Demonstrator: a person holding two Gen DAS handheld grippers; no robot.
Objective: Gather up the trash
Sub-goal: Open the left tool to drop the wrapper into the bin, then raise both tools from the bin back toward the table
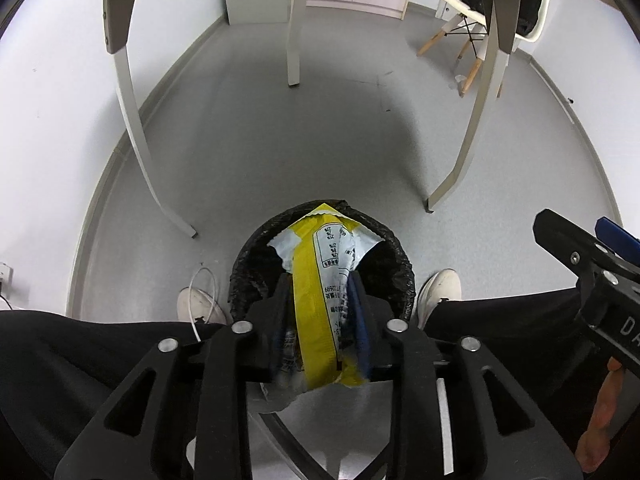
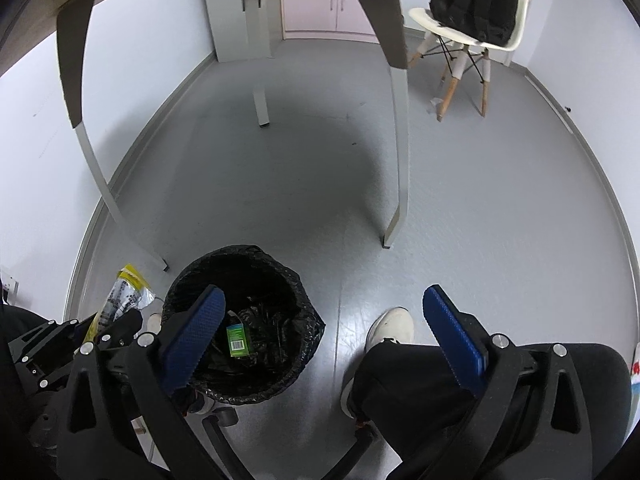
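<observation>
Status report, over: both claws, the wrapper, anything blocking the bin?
Left claw around yellow wrapper, above black-lined bin. Right claw open, empty. Nothing blocks the bin.

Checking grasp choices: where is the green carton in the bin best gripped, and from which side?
Judging by its pose, grip the green carton across its narrow sides, coming straight down through the bin opening; it lies deep in the black liner, walled all round.

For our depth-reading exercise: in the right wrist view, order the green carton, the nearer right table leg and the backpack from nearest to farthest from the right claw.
1. Green carton: in the black-lined bin, just beside the right claw's left finger.
2. Table leg: mid-floor, ahead, its foot beyond the bin.
3. Backpack: on the white chair, far right corner.
</observation>
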